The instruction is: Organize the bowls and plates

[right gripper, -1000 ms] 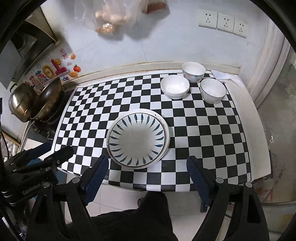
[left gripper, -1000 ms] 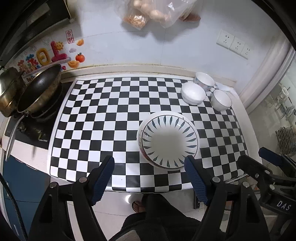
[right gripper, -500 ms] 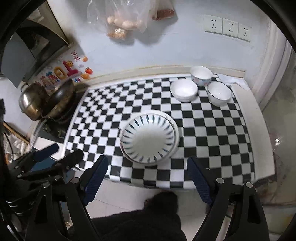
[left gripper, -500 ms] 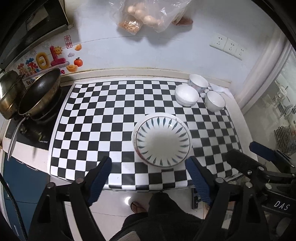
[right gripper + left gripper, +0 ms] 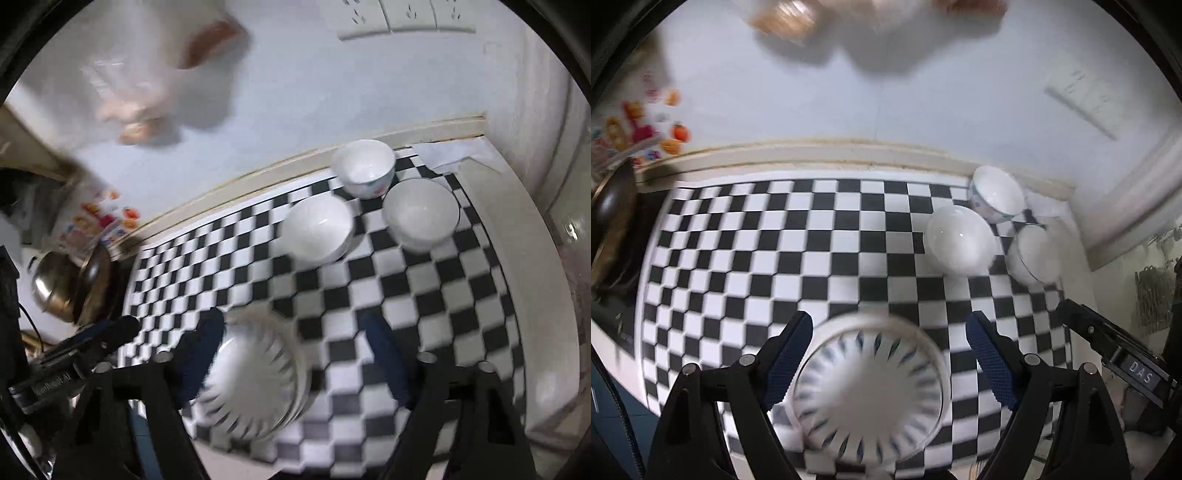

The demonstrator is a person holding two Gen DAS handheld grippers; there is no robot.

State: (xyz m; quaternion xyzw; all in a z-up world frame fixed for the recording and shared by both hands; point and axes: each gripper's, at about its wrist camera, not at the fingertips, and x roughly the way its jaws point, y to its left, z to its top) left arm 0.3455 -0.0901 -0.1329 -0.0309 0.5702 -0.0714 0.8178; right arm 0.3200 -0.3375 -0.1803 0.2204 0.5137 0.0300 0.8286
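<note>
The stack of plates [image 5: 868,397] with blue petal marks lies between the spread jaws of the left gripper [image 5: 888,363], not touched. The right gripper [image 5: 291,362] is closing with nothing pressed; the stack sits at its left jaw. Three bowls [image 5: 319,230] stand ahead, well apart. I think it is best to centre the rim between the pads first, then close slowly.
</note>
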